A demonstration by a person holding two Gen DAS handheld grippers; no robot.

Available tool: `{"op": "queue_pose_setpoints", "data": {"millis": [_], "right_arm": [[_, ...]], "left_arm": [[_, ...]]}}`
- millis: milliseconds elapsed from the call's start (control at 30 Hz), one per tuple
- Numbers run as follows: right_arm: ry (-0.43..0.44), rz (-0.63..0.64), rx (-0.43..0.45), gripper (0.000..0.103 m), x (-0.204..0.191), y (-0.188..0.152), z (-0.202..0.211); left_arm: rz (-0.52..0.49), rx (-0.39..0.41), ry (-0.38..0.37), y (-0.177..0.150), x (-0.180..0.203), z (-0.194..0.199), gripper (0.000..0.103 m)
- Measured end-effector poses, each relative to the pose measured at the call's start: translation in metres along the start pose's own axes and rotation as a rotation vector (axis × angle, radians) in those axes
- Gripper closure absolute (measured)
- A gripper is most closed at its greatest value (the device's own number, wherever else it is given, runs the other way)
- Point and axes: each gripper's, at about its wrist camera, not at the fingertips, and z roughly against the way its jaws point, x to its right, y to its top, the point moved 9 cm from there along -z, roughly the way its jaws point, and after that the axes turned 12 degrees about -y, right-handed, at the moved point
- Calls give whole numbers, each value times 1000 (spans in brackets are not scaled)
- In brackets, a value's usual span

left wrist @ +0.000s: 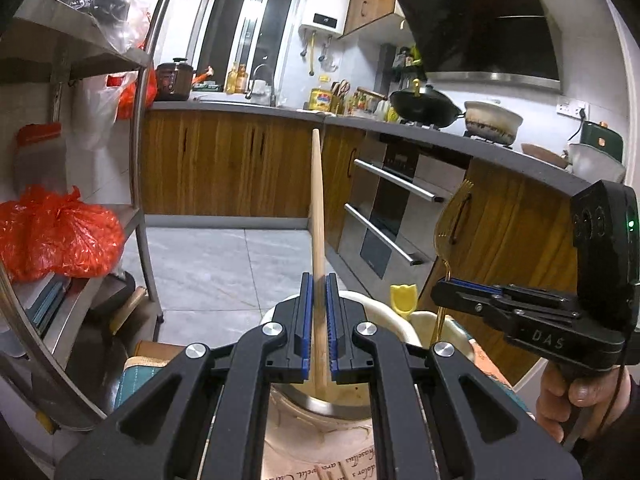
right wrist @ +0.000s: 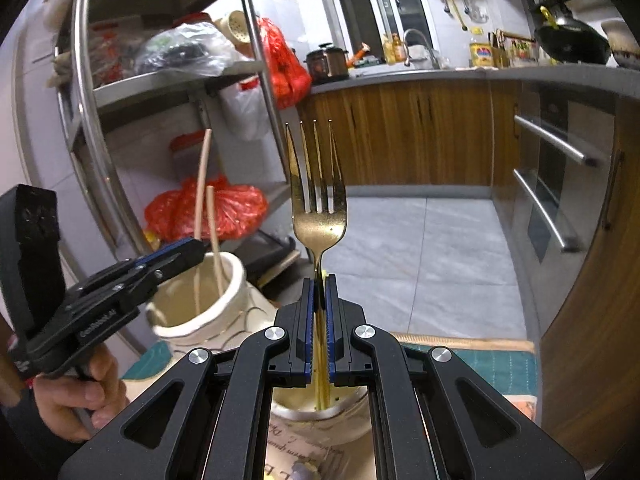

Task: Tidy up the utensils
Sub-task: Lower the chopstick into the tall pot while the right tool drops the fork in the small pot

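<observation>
Chopstick (left wrist: 318, 216) stands up tall, pinched by the left gripper (left wrist: 319, 320), its low end just over the white jar (right wrist: 200, 312). The right gripper (right wrist: 319, 320) pinches the gold fork (right wrist: 319, 208) above another jar (right wrist: 320, 420).

Two chopsticks (right wrist: 202, 184), one gold fork (right wrist: 319, 200), two ceramic holders (right wrist: 224, 304) — one yellow utensil (left wrist: 404, 300), two tongs (right wrist: 319, 320).

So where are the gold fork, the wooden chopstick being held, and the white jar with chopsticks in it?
gold fork (right wrist: 319, 220), right wrist view, on the head below the tines.
wooden chopstick (left wrist: 318, 216), left wrist view, mid-shaft above the pads.
white jar (right wrist: 240, 280), right wrist view, on the rim's right side.
</observation>
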Motion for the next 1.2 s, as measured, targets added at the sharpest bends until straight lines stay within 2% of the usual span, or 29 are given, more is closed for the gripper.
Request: {"op": "queue_pose_setpoints", "data": {"millis": [333,500,600,767,1000,1200], "right_arm": [[7,-40,-16,96,4,0,-16],[8,-38,-33,96,5,-6,-18],[8,-34,-34,96,6,-5,-16],[12,-26,-15,92,7,-2,-2],[-22,-16,14,86,19,-7,33],[-44,-16,6,80,22,-27,63]], "left_arm": [[-5,-23,-5,-4,-3,-5,95],[-22,-18,-11,-3,0,-1,84],[-23,-13,-20,-2,0,3,83],[-24,21,-46,5,3,16,83],[-6,83,-45,8,2,55,75],[2,49,-18,-10,-4,81,75]]}}
